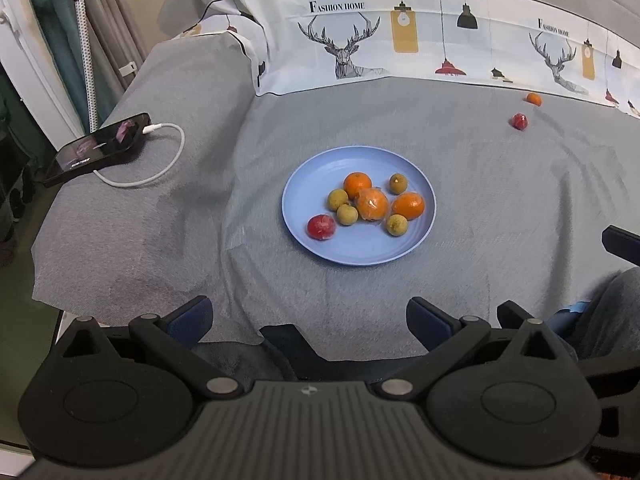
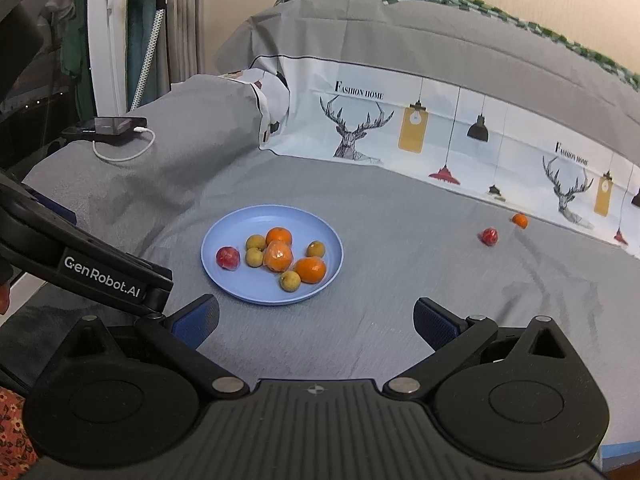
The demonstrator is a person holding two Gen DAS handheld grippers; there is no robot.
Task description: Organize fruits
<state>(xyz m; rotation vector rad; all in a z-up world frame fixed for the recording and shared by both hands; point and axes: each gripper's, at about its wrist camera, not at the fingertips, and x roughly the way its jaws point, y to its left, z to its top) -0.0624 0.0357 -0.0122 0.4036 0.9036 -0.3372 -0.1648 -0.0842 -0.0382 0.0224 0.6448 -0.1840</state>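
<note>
A blue plate [image 1: 320, 248] [image 2: 248, 292] lies on the grey bedspread. It holds three oranges [image 1: 372, 203] [image 2: 279, 256], several small yellow-brown fruits [image 1: 338, 199] [image 2: 290, 281] and one red fruit [image 1: 321, 227] [image 2: 228, 258]. A loose red fruit [image 1: 519, 121] [image 2: 489, 236] and a small orange [image 1: 533, 99] [image 2: 520, 220] lie far right near the printed sheet. My left gripper [image 1: 309, 320] is open and empty, well short of the plate. My right gripper [image 2: 316, 320] is open and empty, near the plate's front edge.
A phone [image 1: 98, 146] [image 2: 108, 125] with a white charging cable [image 1: 160, 160] rests on a raised fold at the left. The printed sheet border [image 1: 400, 40] [image 2: 400, 128] rises behind. The left gripper's body [image 2: 80, 268] crosses the right wrist view's left side.
</note>
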